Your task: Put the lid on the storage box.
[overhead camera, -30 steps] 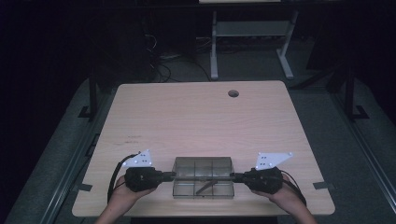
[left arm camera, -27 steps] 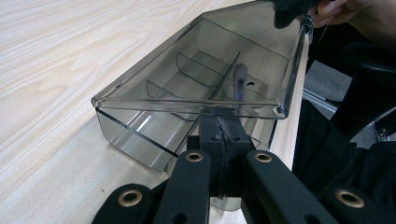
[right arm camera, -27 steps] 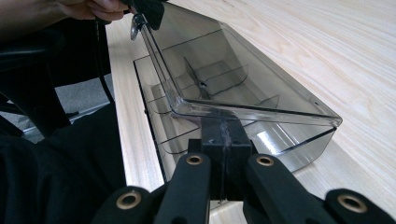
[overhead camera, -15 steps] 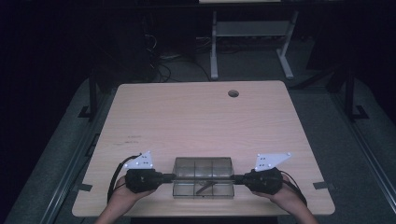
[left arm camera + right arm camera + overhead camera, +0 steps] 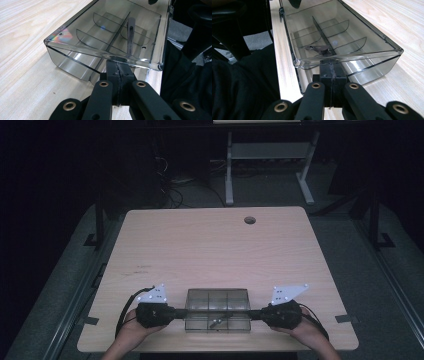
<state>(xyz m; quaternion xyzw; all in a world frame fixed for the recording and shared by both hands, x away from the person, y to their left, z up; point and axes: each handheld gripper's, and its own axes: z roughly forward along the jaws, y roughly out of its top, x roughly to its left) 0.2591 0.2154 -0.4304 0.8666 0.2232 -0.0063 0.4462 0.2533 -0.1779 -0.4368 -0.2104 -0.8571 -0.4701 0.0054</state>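
A smoky clear compartment box [image 5: 217, 293] sits at the near edge of the wooden table [image 5: 210, 250]. My left gripper [image 5: 181, 311] points at its left short end and my right gripper [image 5: 252, 313] at its right short end. Both are shut, jaws pressed together with nothing between them. In the left gripper view the closed tips [image 5: 118, 65] sit just under the box's rim [image 5: 100, 51]. The right gripper view shows the same: closed tips [image 5: 331, 66] under the rim [image 5: 352, 57]. A small dark metal piece [image 5: 317, 48] lies in a near compartment, seen from above as a dark piece [image 5: 218, 321].
A round cable hole [image 5: 249, 220] is at the table's far side. Beyond the table stand a white desk frame [image 5: 270, 155] and floor cables [image 5: 170, 190]. The person's dark clothing [image 5: 242, 82] lies close behind the table's near edge.
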